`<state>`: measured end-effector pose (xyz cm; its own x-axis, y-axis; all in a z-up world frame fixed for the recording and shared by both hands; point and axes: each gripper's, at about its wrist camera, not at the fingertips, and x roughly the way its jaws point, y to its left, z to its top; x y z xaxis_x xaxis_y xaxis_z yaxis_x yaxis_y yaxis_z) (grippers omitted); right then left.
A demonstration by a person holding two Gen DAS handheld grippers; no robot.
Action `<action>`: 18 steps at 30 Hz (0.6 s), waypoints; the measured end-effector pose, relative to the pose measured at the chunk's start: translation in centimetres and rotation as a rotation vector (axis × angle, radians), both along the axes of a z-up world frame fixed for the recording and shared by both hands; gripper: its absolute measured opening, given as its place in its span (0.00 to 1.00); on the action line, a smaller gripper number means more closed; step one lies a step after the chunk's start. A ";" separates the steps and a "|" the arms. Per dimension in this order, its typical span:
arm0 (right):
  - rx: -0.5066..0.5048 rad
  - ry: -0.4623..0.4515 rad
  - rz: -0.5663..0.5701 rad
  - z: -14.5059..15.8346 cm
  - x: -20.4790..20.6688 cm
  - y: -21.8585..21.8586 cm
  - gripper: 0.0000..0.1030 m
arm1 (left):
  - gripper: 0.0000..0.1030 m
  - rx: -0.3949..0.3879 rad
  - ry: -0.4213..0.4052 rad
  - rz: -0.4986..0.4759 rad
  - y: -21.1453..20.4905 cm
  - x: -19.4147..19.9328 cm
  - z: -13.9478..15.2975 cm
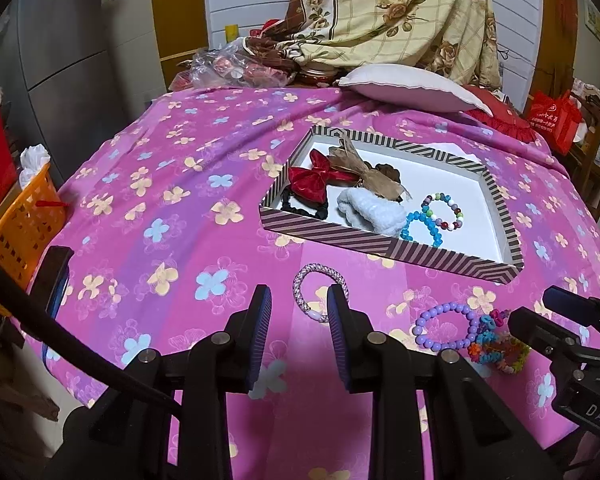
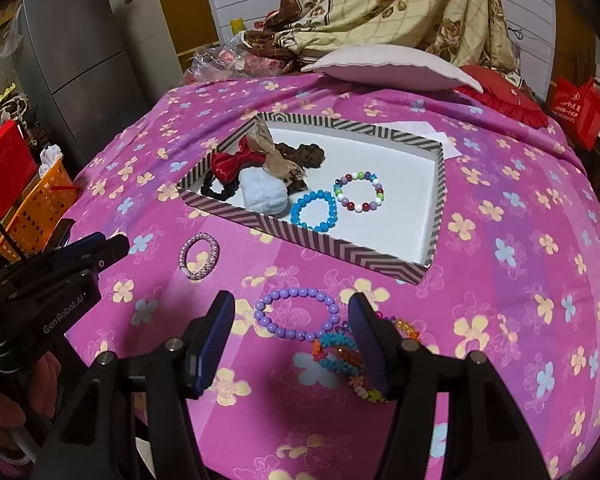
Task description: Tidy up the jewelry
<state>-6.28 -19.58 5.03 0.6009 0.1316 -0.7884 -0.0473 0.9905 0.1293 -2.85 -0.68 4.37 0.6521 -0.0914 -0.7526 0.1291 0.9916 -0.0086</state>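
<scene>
Left wrist view. Left gripper (image 1: 298,302): jaws apart, nothing between the pads, hanging over the pink flowered cloth (image 1: 172,168) on the surface. Pink bracelet (image 1: 320,292): flat on the cloth just beyond the fingertips, its right edge hidden behind the right finger (image 1: 340,336). Purple bracelet (image 1: 446,326): on the cloth to the right, touching a multicolour bracelet (image 1: 496,346) at its right side. Right gripper (image 1: 540,320): enters from the right edge, next to the multicolour bracelet; its jaw state cannot be told here. Striped box (image 1: 384,246): beyond the bracelets, apart from them, holding a red bow (image 1: 314,178), tan bow (image 1: 360,168), black scrunchie (image 1: 300,204), pale blue scrunchie (image 1: 370,210), blue bracelet (image 1: 420,226) and mixed-bead bracelet (image 1: 444,212). Pillow (image 1: 408,86) behind the box; orange basket (image 1: 24,224) off the left edge.

Right wrist view. Right gripper (image 2: 292,334): released, empty. Purple bracelet (image 2: 296,314): on the cloth between the two fingertips, untouched. Multicolour bracelet (image 2: 340,354): against the right finger (image 2: 370,352), partly hidden behind it. Pink bracelet (image 2: 199,255): to the left, well apart. Left gripper (image 2: 96,248): at the left edge, near the pink bracelet. Striped box (image 2: 320,246): beyond, same contents, with a brown scrunchie (image 2: 300,154) at the back.
</scene>
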 end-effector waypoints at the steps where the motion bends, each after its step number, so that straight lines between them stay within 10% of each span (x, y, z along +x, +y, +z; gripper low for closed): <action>1: 0.001 0.001 0.000 0.0 0.0 0.0 0.60 | 0.40 0.000 0.001 0.001 0.1 0.0 0.0; 18: 0.006 0.036 -0.013 -1.3 0.3 -0.7 0.60 | 0.40 0.006 0.025 0.006 -0.1 0.6 -0.8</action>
<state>-5.98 -20.30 3.71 0.5738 0.1290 -0.8088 -0.0296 0.9901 0.1369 -2.22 -0.75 3.53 0.6332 -0.0830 -0.7695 0.1233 0.9924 -0.0056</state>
